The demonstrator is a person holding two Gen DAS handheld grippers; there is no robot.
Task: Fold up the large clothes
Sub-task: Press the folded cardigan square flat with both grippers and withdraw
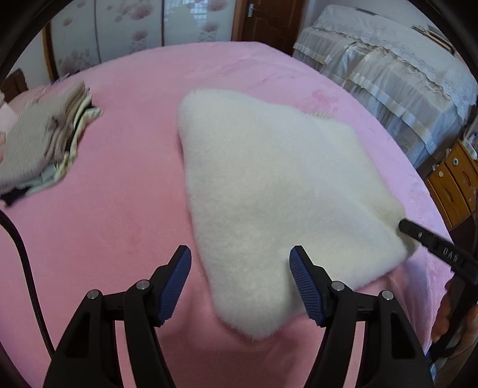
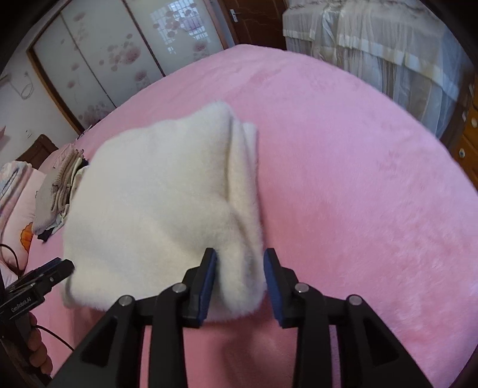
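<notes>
A pile [image 1: 44, 143] of folded clothes sits at the far left of the pink bed [image 1: 119, 215], well apart from the white garment [image 1: 269, 194]. The pile's top piece is a grey knit, with striped and dark edges showing beneath it. A black cable [image 1: 27, 268] curves down over the bed's left edge.

The garment, a thick fluffy fold, lies on the bed right of the pile, near the bed's front edge. Its near corner lies between the fingers of the left gripper [image 1: 240, 280]. That gripper's jaws are spread wide, and the blue pads [image 1: 179, 283] stand clear of the fleece on both sides, so nothing is pinched.

Right of it, the right gripper [image 2: 240, 286] straddles the garment's right front corner, where several layers stack into a rounded edge. Its jaws are partly apart. The left pad [image 2: 209, 286] sits against the fleece; the right pad stands just beside it, with a thin gap showing. Whether the corner is truly pinched cannot be told.

Beyond the bed's right side stand a second bed [image 1: 388, 65] under a pale lace cover and a wooden drawer unit [image 1: 454, 185]. Behind the bed's far edge are sliding doors [image 2: 98, 59] printed with pink flowers and a brown door [image 1: 269, 21].
</notes>
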